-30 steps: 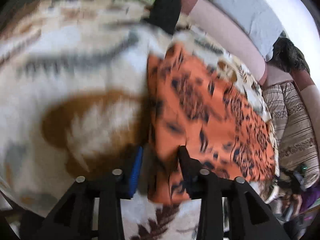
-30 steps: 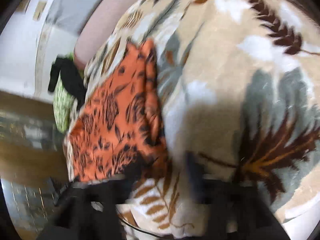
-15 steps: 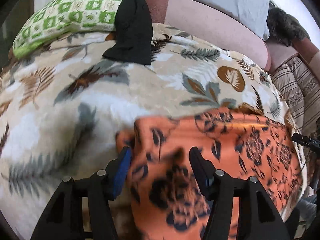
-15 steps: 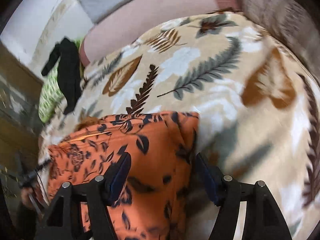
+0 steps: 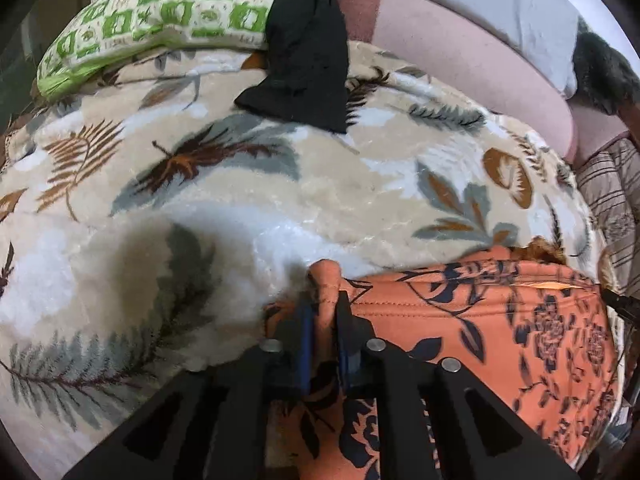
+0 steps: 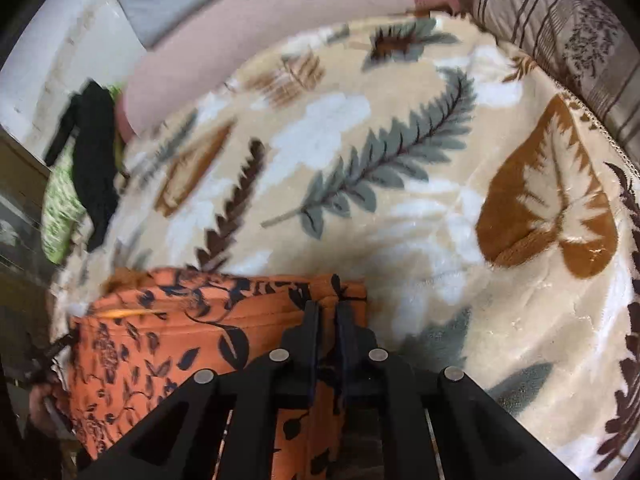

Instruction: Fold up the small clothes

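Leaf-patterned blanket covers the bed; the orange floral garment lies along its near edge. Left tool and right tool have just clenched onto its top corners.

A cream fleece blanket printed with grey, brown and white leaves and ferns covers the surface across the centre of both views. In the left wrist view, a green-and-white patterned pillow lies at 11 o'clock with a black cloth draped over its right end at 12 o'clock, and a pink cushion runs along the blanket's far edge toward 2 o'clock. A brown striped cushion sits at 1 o'clock in the right wrist view, touching the blanket's edge.
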`<state>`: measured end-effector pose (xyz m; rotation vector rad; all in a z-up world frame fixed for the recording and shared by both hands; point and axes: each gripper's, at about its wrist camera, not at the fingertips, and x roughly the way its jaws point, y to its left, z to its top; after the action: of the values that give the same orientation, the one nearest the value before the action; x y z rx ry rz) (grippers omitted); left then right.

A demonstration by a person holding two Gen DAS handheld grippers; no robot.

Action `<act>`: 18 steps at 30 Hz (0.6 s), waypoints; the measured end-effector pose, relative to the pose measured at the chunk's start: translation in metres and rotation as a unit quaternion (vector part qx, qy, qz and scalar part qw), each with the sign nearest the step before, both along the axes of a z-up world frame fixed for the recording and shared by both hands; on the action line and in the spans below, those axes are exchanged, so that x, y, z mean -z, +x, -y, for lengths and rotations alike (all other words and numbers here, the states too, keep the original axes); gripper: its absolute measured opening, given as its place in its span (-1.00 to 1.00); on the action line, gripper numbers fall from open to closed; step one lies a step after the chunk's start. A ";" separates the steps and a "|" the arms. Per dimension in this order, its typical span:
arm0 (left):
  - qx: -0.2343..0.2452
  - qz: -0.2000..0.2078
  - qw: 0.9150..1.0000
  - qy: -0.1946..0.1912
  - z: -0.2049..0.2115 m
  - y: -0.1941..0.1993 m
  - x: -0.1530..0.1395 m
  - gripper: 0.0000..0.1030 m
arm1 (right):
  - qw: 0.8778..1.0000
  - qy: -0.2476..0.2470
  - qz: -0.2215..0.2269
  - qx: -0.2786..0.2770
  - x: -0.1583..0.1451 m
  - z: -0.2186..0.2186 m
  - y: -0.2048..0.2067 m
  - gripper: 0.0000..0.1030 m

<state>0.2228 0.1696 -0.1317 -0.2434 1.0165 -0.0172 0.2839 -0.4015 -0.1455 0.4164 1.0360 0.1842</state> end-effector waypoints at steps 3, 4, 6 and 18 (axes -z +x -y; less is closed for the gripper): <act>0.013 0.021 1.000 -0.012 0.002 -0.008 -0.015 -0.40 | 1.000 0.022 0.017 0.014 -0.014 0.008 -0.014 0.39; 0.018 0.029 0.999 -0.011 0.004 -0.010 -0.019 -0.39 | 0.999 0.032 0.027 0.018 -0.018 0.010 -0.019 0.53; 0.033 0.028 0.999 0.000 0.010 -0.008 -0.018 -0.39 | 0.999 0.035 0.023 0.003 -0.022 0.006 -0.022 0.53; -0.001 0.019 0.999 -0.047 -0.026 -0.062 -0.039 -0.17 | 1.000 -0.017 -0.014 0.022 -0.023 -0.012 -0.041 0.33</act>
<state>0.1612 0.1957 -0.0926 -0.3283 0.9790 -0.0683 0.2425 -0.3898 -0.1227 0.4119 1.0551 0.1207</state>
